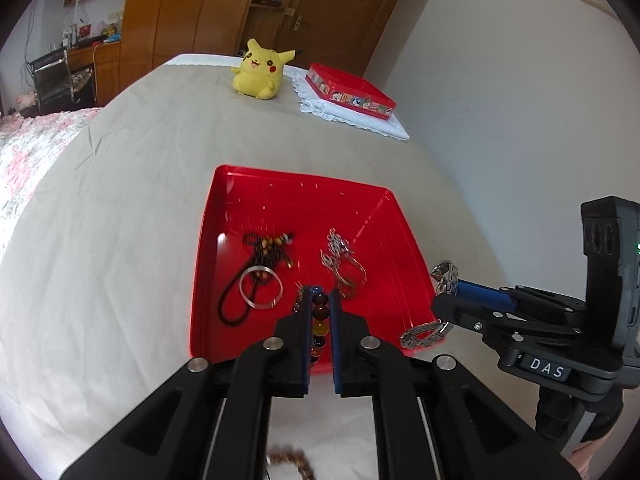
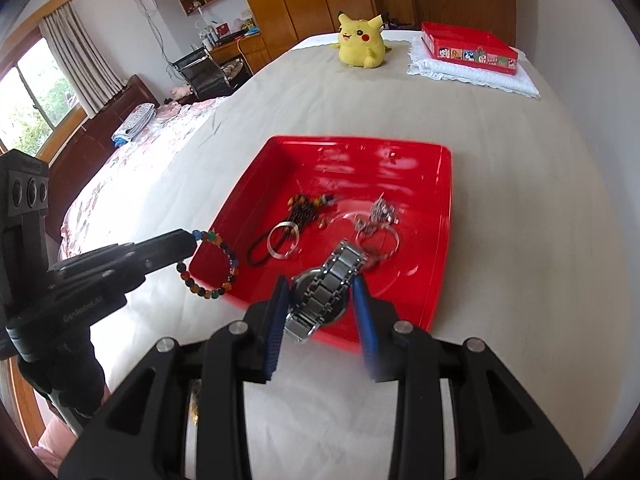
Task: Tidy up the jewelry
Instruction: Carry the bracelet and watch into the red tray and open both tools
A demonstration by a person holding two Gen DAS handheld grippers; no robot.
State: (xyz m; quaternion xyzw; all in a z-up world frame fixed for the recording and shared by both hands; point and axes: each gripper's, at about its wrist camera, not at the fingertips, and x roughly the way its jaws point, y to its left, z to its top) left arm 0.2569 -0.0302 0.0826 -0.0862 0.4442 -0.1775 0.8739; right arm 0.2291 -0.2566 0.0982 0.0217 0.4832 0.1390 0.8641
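Both claws were carrying pieces to the red tray [image 2: 440, 216] on the bed [image 2: 500, 184], so the step in hand looked like the drop-off. The left claw [image 1: 322, 294] was clenched on a beaded bracelet [image 2: 216, 264], which hung over the tray's near-left rim. The right claw [image 2: 320, 284] held a metal watch [image 2: 326, 288] over the near edge of the tray; in its own view the fingers stood a little apart beside the watch, while the left view showed the band pinched at the tip. The next move probably called for lowering each piece to a bare part of the tray floor, then releasing. Already lying there were a dark beaded cord [image 1: 268, 252], a silver ring [image 1: 261, 287] and a silver chain tangle [image 1: 340, 260], which could snag the newcomers. Farther off sat a yellow plush toy [image 2: 360, 40] and a red tin [image 2: 470, 50] on a white cloth [image 2: 472, 70].
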